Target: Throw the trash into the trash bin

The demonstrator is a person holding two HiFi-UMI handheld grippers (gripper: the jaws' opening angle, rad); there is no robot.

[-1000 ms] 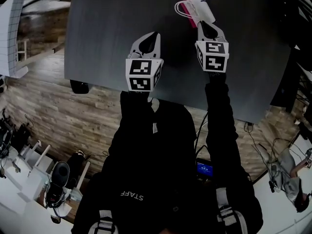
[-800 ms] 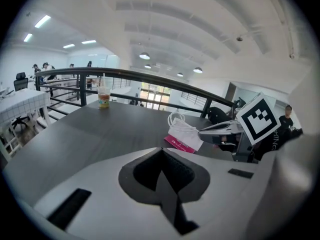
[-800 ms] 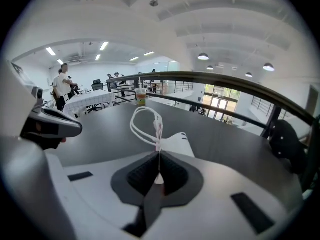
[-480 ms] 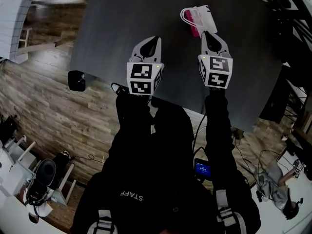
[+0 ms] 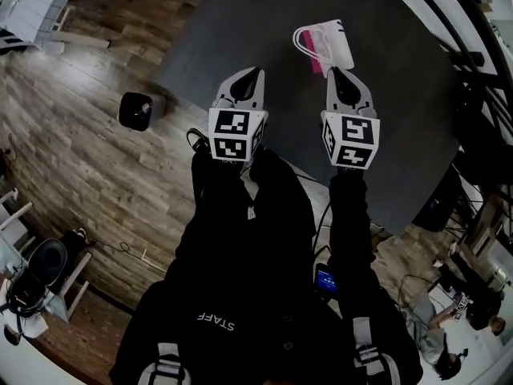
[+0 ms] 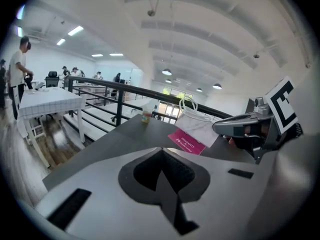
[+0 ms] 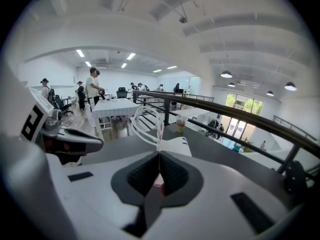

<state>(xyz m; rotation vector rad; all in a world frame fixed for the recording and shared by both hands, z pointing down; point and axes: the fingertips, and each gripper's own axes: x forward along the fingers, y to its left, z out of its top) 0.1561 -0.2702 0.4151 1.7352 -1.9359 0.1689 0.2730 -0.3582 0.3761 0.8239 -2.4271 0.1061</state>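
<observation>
"HELLO KITTY" is printed on the pink card of the one white bag [image 5: 329,42], which is pinched between the closed jaws of the right gripper [image 5: 337,72] over the dark grey table [image 5: 240,30]. The left gripper [image 5: 252,72] is closed on nothing. "STAFF" is read on the person's black top [image 5: 240,279]. One black bin [image 5: 135,109] stands on the plank floor [image 5: 72,151] beside the table.

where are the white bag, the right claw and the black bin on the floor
white bag [image 5: 330,45]: head view, middle of its white body
right claw [image 5: 337,74]: head view, between its fingertips, shut on the white bag
black bin [image 5: 135,109]: head view, its dark top
</observation>
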